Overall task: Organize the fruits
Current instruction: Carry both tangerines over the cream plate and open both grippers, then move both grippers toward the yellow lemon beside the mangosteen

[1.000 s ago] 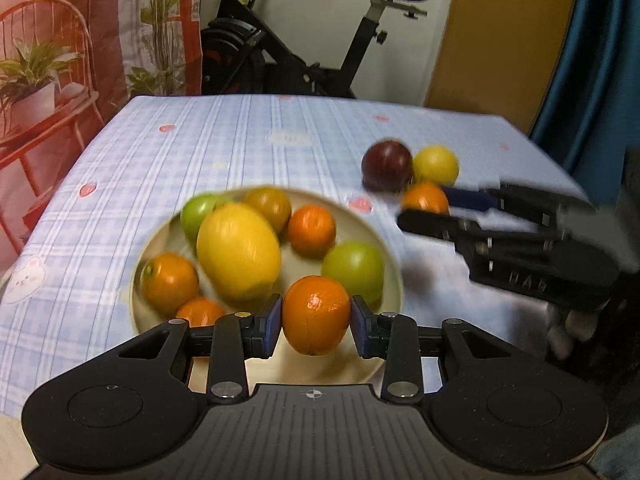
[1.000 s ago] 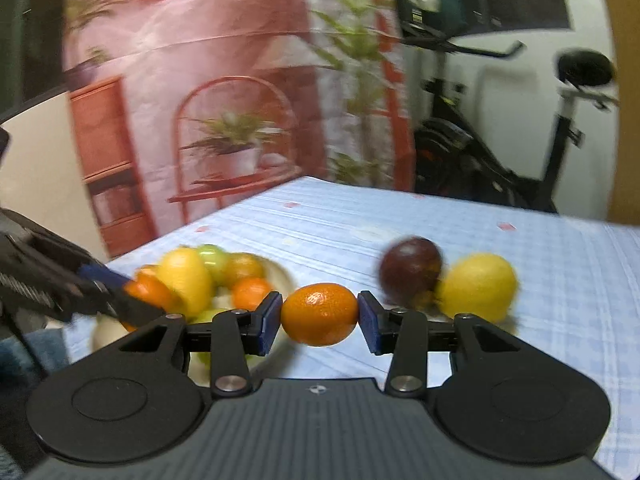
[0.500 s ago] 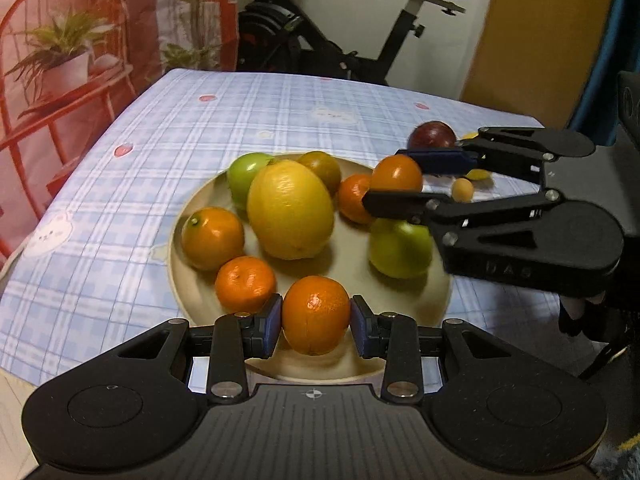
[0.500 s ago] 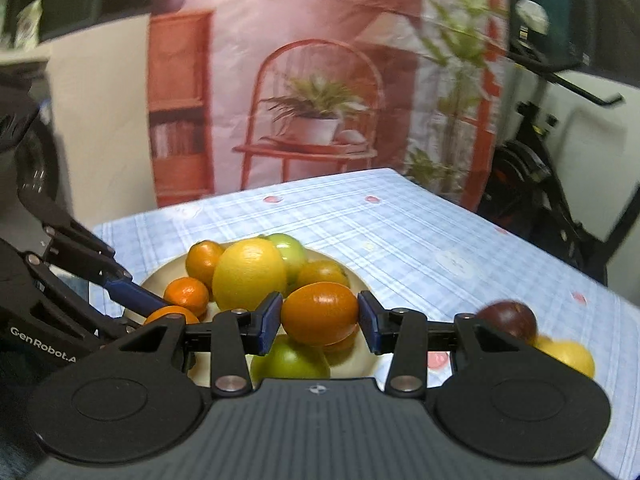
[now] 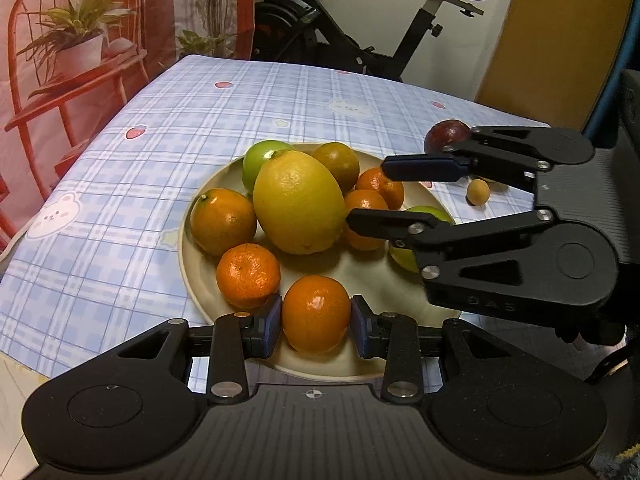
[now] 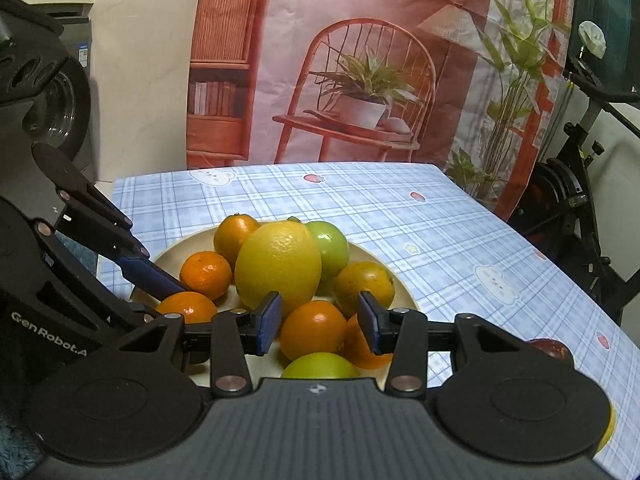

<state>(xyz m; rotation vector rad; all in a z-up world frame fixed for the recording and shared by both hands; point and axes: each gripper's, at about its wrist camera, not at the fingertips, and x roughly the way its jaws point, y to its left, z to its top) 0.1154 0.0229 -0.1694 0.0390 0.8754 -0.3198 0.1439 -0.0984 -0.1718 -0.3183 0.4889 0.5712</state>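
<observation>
- Landmark: the plate [image 5: 192, 276] on the checked tabletop [image 5: 168, 128]; all places are given from it.
- On the plate: a big lemon [image 5: 298, 202] at the middle, a green apple [image 5: 260, 158] behind it, a brownish orange [image 5: 338, 162] at the far side, an orange [image 5: 222, 220] on its left edge, a mandarin [image 5: 248, 276] at the near left, more mandarins and a second green apple [image 5: 400, 254] on the right side.
- Left gripper [image 5: 316, 318]: fingers clamped on an orange fruit [image 5: 316, 312], held over the plate's near edge. Whether it is touching the plate I cannot tell.
- Right gripper [image 6: 316, 320]: over the right side of the plate, fingers spread apart, gripping nothing. A small orange [image 6: 312, 330] lies between them, loose on the pile, with gaps on both sides.
- Off the plate, to its far right on the tabletop: a dark red fruit [image 5: 446, 134], a small yellow-orange fruit [image 5: 478, 192], and a yellow fruit mostly hidden behind the right gripper.
- Judgement: well along. Most fruit is gathered on the plate. Left to do: set down the held fruit, then bring in the pieces on the cloth.
- Risk, as a guess: the pile is crowded, so a fruit set at the rim may roll.
</observation>
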